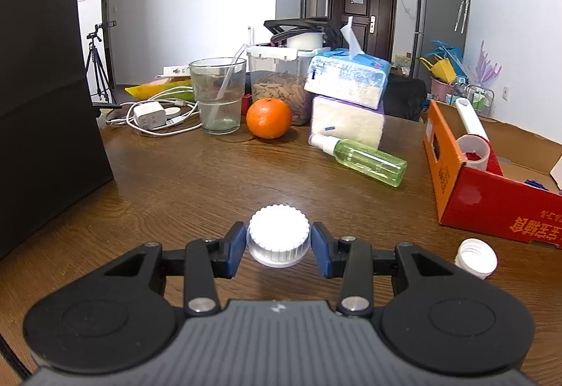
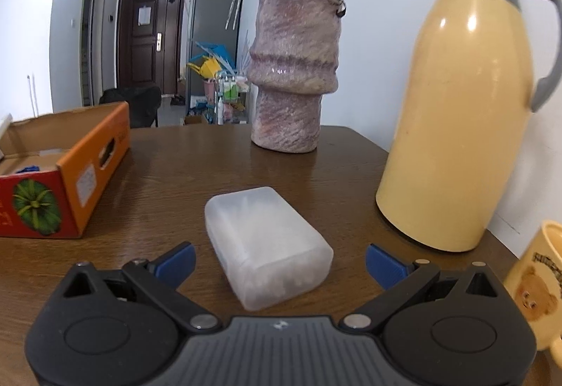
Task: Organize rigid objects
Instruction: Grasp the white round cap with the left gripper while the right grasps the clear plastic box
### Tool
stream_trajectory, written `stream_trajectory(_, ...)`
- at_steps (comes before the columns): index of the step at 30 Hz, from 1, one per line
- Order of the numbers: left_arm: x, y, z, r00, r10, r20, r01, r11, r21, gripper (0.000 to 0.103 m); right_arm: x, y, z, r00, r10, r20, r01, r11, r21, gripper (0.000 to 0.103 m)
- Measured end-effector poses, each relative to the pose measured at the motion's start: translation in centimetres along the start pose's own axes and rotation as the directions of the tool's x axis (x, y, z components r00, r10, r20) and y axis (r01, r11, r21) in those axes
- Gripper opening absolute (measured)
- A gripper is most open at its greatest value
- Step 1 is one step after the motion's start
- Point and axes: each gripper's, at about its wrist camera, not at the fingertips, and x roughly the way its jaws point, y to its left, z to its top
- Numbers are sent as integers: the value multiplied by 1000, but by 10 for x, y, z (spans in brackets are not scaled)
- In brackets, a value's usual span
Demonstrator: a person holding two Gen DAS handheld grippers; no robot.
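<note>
The left hand-held gripper is clamped on a white ribbed cap near the middle of the worktop, a shallow pinch that could slip, while the right hand-held gripper, jaws apart, could nudge the frosted box toward the jug.

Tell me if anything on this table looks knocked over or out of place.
The green spray bottle lies on its side against the stacked tissue packs, and a loose white cap sits open-end up beside the orange box.
</note>
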Motion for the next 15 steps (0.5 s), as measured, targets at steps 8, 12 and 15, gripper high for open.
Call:
stream_trajectory(8, -6, -6, 1, 1000, 6, 16, -6, 1000, -10, 42, 36, -1, 16, 998, 15, -55, -13, 999, 34, 101)
stream_trajectory(12, -5, -7, 1, 1000, 12, 14, -12, 1000, -10, 42, 51, -4, 19, 993, 71, -99, -64, 995, 72, 89)
stream_trajectory(15, -4, -6, 1, 1000, 12, 10, -12, 1000, -11, 42, 56, -3, 20, 989, 91, -116, -82, 994, 73, 75)
